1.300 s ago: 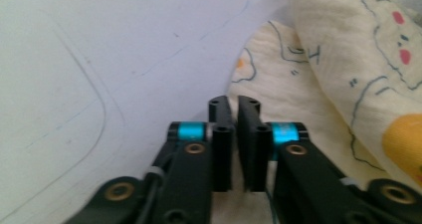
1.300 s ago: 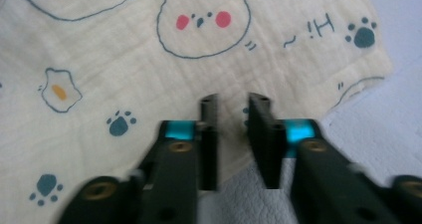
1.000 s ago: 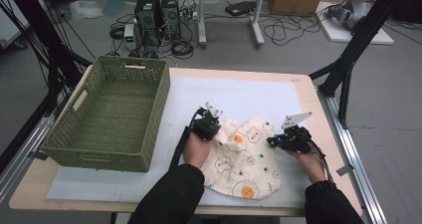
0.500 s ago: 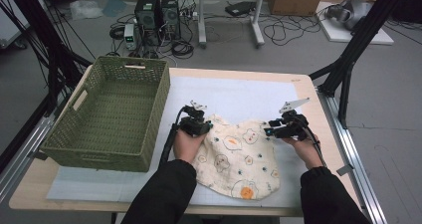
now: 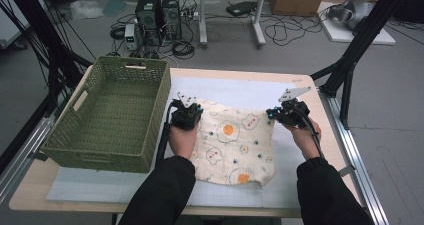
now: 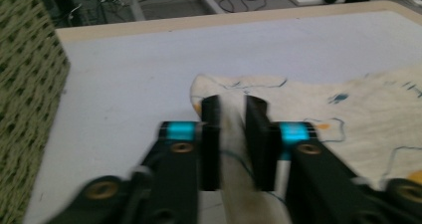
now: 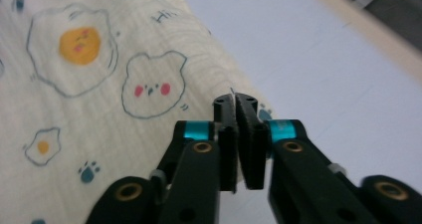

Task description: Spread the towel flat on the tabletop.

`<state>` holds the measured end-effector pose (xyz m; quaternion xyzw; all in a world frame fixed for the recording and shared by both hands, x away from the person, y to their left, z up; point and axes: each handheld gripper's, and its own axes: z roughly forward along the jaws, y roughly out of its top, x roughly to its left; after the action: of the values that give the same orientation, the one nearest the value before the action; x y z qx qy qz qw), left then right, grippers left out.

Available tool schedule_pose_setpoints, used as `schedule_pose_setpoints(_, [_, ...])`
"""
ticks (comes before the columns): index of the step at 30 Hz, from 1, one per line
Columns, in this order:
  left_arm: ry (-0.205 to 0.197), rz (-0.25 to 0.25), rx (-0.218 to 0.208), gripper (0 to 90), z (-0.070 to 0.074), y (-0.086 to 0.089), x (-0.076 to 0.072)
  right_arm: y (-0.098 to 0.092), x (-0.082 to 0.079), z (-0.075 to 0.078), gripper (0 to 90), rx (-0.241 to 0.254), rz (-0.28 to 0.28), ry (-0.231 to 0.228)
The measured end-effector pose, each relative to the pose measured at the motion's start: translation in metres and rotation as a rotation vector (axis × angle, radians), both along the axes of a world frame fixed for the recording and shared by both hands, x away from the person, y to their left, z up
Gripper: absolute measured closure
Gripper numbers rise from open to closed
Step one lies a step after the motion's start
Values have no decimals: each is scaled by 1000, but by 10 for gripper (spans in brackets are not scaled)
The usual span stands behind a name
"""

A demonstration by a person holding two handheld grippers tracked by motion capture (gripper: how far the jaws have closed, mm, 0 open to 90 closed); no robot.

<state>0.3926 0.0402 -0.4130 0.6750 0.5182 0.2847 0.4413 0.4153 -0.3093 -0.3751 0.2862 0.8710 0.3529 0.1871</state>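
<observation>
I've got the cloth (image 5: 232,140) pinched by both far corners, left gripper (image 5: 188,106) at 9 o'clock, right gripper (image 5: 281,112) at 3, stretched between.

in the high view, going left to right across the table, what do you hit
green wicker basket → left gripper → egg-print cloth → right gripper

The table (image 5: 300,85) is evenly and brightly lit from above, with only soft shadows cast and no glare seen. In the left gripper view, motion blur is spread over the cloth (image 6: 318,104) and basket (image 6: 25,109). The right gripper view's background is softly defocused.
</observation>
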Motion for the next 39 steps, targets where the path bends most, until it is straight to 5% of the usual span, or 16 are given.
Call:
schedule_pose_setpoints(1, [14, -6, -13, 665, -1, 1, 1, 0, 2, 1, 621, 18, -25, -36])
schedule_pose_setpoints(6, [35, -56, 11, 674, -5, 1, -6, 1, -1, -9, 596, 26, 26, 47])
schedule_pose_setpoints(9, [55, -103, 26, 674, -4, 3, -13, 2, -17, -14, 582, 11, 85, 74])
schedule_pose_setpoints(15, [29, -165, 38, 669, -4, 8, -40, -8, -57, -16, 583, 54, 182, 118])
schedule_pose_setpoints(21, [36, -222, 68, 663, -11, 12, -68, -16, -107, -22, 660, 104, 268, 103])
schedule_pose_setpoints(27, [67, -258, 85, 663, -22, 17, -89, -10, -135, -34, 829, 120, 391, 179])
schedule_pose_setpoints(30, [81, -278, 85, 663, -24, 20, -97, -1, -139, -44, 790, 116, 422, 223])
schedule_pose_setpoints(35, [93, -315, 98, 655, -25, 24, -110, 12, -132, -61, 700, 59, 400, 269])
schedule_pose_setpoints(39, [121, -351, 122, 637, -28, 25, -118, 13, -130, -63, 777, 64, 389, 278])
